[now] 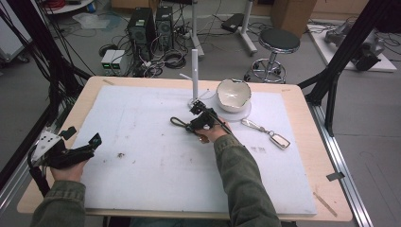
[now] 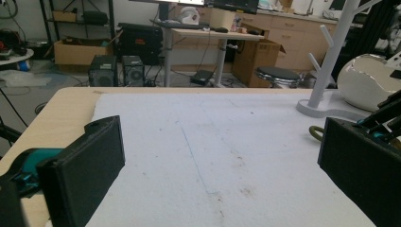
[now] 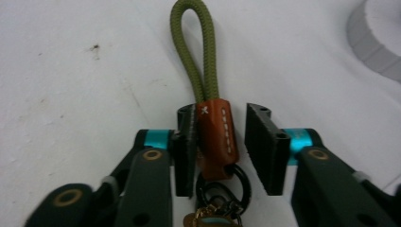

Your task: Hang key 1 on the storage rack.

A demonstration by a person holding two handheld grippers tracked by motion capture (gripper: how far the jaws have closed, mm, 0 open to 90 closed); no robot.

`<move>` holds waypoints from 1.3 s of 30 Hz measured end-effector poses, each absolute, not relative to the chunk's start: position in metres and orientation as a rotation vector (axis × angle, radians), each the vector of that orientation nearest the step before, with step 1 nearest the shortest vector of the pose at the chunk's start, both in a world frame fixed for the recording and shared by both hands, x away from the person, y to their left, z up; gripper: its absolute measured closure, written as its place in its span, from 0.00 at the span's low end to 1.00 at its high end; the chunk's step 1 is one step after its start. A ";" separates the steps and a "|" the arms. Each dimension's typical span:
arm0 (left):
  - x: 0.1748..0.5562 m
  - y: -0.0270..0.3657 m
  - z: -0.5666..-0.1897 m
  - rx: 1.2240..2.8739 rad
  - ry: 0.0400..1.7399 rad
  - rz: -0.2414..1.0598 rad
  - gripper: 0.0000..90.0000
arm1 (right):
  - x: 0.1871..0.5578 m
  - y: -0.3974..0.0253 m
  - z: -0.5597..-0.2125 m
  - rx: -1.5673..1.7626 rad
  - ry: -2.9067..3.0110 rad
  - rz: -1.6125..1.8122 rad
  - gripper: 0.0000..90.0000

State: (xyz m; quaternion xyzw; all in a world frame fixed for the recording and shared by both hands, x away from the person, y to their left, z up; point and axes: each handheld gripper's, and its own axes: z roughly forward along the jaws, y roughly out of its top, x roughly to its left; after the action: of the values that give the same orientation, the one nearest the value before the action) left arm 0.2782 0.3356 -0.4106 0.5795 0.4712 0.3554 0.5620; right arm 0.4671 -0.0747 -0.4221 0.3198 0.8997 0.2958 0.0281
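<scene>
- The keychain [image 3: 213, 130] is seen at the centre of the right gripper view, lying on the white mat [image 1: 142, 137] that covers the counter [image 1: 326, 189]; its olive cord loop [image 3: 191, 52] points toward the top of the frame, and its black ring [image 3: 222, 189] sits low between the fingers.
- The right gripper [image 1: 201, 116] is placed just left of centre in the high view, with its fingers spread and one on either side of the brown leather sleeve. The left one [image 3: 187, 142] touches or nearly touches the leather, while a gap is left at the other, so nothing is pinched yet.
- Straddling the stiff sleeve rather than the soft cord is judged the surer hold (the cord would likely slip or fold).
- The white branched stand [image 1: 194, 75] is found just above the right gripper in the high view, probably as the peg for the loop; a white bowl [image 1: 233, 94] stands just right of it.
- A second key fob [image 1: 267, 133] lies apart at centre right.
- The left gripper [image 1: 71, 151] is held at the lower left, fingers wide apart and empty, apparently kept clear.
</scene>
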 end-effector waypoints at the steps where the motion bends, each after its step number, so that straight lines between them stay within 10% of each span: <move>1: 0.278 0.336 -0.411 1.366 1.110 0.838 0.02 | 0.467 -0.074 -0.423 0.980 2.788 0.916 0.78; 39: 0.278 0.336 -0.411 1.369 1.113 0.835 0.02 | 0.456 -0.094 -0.390 0.979 2.728 1.051 0.85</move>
State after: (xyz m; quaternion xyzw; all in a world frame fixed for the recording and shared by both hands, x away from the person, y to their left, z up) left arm 0.2782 0.3360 -0.4108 0.5809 0.4721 0.3545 0.5604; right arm 0.4560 -0.0940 -0.3897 0.3173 0.8845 0.3408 0.0291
